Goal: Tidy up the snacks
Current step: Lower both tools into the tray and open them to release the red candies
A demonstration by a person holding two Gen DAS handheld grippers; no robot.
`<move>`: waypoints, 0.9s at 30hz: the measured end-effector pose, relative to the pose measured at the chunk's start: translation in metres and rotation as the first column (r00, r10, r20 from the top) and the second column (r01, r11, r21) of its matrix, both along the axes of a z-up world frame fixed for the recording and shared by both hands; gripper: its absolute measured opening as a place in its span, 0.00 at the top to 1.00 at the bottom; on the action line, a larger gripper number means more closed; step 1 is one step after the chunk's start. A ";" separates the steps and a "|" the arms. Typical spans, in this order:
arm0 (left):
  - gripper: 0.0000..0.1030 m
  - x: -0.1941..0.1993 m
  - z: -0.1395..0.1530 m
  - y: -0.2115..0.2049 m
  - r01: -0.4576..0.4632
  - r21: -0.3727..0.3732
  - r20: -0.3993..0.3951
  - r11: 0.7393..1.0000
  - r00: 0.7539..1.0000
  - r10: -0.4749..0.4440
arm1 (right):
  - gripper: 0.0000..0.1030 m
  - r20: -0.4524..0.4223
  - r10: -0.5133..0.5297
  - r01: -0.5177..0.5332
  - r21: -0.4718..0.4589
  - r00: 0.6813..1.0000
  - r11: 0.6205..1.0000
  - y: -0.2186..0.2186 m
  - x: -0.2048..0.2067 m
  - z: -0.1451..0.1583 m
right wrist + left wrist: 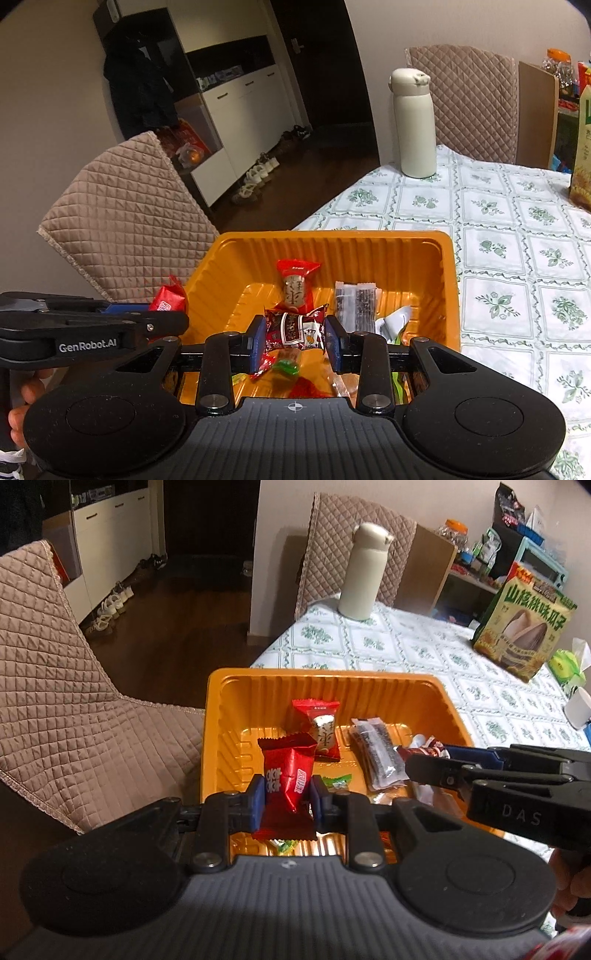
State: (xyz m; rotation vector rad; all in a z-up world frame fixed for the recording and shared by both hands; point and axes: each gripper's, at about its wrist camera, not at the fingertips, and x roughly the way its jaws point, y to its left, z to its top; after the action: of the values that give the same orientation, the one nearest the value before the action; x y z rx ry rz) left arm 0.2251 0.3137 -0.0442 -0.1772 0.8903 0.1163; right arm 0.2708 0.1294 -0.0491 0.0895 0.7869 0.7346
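An orange plastic tray (325, 686) sits at the table's near corner and holds several wrapped snacks; it also shows in the right wrist view (332, 251). My left gripper (287, 795) is shut on a red candy packet (290, 771) and holds it over the tray's near left part. My right gripper (294, 341) is shut on a dark red and white snack packet (295, 328) over the tray's near middle. In the left wrist view the right gripper (417, 764) reaches in from the right. A red-wrapped candy (321, 727) and a dark seaweed-like packet (376, 753) lie in the tray.
A cream bottle (364, 572) stands at the table's far edge. A large green seed bag (524, 624), a tissue pack (567, 664) and a white cup (580, 707) stand at the right. Quilted chairs (55, 672) flank the table. The floral tablecloth (517, 258) spreads right.
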 end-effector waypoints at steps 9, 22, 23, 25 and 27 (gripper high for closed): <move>0.77 0.031 -0.023 0.004 0.011 0.016 -0.072 1.000 0.997 -0.010 | 0.67 -0.024 -0.006 0.005 -0.036 1.000 0.999 0.009 0.020 -0.015; 0.77 0.057 -0.043 0.005 0.025 0.033 -0.125 0.999 0.992 -0.020 | 0.67 -0.048 -0.023 0.021 -0.045 0.999 0.999 0.011 0.035 -0.024; 0.77 0.058 -0.044 0.005 0.025 0.034 -0.127 0.999 0.992 -0.021 | 0.67 -0.050 -0.025 0.023 -0.045 0.998 0.999 0.011 0.036 -0.025; 0.77 0.059 -0.045 0.005 0.025 0.036 -0.128 0.999 0.991 -0.021 | 0.67 -0.054 -0.030 0.027 -0.043 0.998 0.999 0.011 0.037 -0.025; 0.77 0.059 -0.045 0.005 0.030 0.029 -0.126 0.999 0.992 -0.026 | 0.67 -0.057 -0.031 0.028 -0.042 0.998 0.999 0.011 0.039 -0.025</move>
State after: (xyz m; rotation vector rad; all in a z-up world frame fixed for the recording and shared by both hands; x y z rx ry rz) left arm 0.2846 0.3188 -0.0890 -0.1290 1.0159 0.1161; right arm 0.3094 0.1401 -0.0745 0.0849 0.8536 0.6898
